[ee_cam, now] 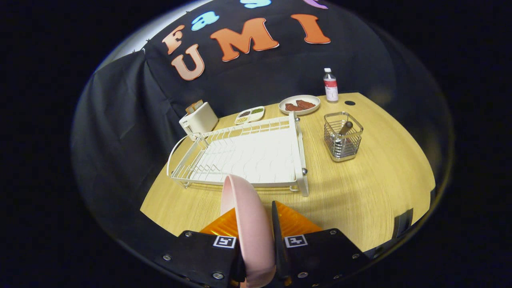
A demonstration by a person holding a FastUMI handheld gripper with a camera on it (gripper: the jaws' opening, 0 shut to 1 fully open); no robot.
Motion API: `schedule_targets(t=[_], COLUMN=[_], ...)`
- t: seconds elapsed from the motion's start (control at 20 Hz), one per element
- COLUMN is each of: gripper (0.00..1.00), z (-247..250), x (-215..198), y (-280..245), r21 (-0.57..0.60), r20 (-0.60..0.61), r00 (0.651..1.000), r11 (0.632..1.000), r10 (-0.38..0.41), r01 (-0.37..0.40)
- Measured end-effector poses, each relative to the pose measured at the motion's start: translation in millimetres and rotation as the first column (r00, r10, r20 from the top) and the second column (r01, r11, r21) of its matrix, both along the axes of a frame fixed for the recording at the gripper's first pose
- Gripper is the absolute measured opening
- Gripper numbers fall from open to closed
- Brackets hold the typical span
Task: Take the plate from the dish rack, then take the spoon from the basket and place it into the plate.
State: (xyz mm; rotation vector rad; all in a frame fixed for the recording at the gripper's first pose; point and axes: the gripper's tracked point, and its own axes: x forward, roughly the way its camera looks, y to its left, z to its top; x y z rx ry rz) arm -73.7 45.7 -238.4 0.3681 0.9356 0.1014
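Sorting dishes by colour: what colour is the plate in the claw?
Pale pink plate, seen in the gripper view.

pink plate (pixel 248 224): 1 | dish rack (pixel 244 156): 1 | wire basket (pixel 343 137): 1, holding 1 handle (pixel 345 128), probably the spoon | toaster (pixel 199 119): 1 | bottle (pixel 330 85): 1 | food plate (pixel 299 105): 1 | divided tray (pixel 249 115): 1 | gripper (pixel 262 240): 1, clamped on the plate

Pink plate (pixel 248 224), white dish rack (pixel 244 156), seemingly wood-grain table (pixel 360 192).

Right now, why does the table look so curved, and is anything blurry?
Gripper view: the fisheye lens bows the table edges and dish rack; the pink plate held between the fingers looks oversized and slightly soft; the basket glints, and light falls off toward the surroundings.
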Motion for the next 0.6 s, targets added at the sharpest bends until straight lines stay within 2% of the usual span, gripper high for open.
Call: schedule_targets(t=[0.35, 0.6], gripper=[0.3, 0.25], z=[-40, -72], x=[-6, -5], y=[-3, -9], r21=[0.088, 0.062], r20=[-0.059, -0.112], r00=[0.993, 0.981], r11=[0.99, 0.984], r10=[-0.107, -0.159], r01=[0.112, 0.167])
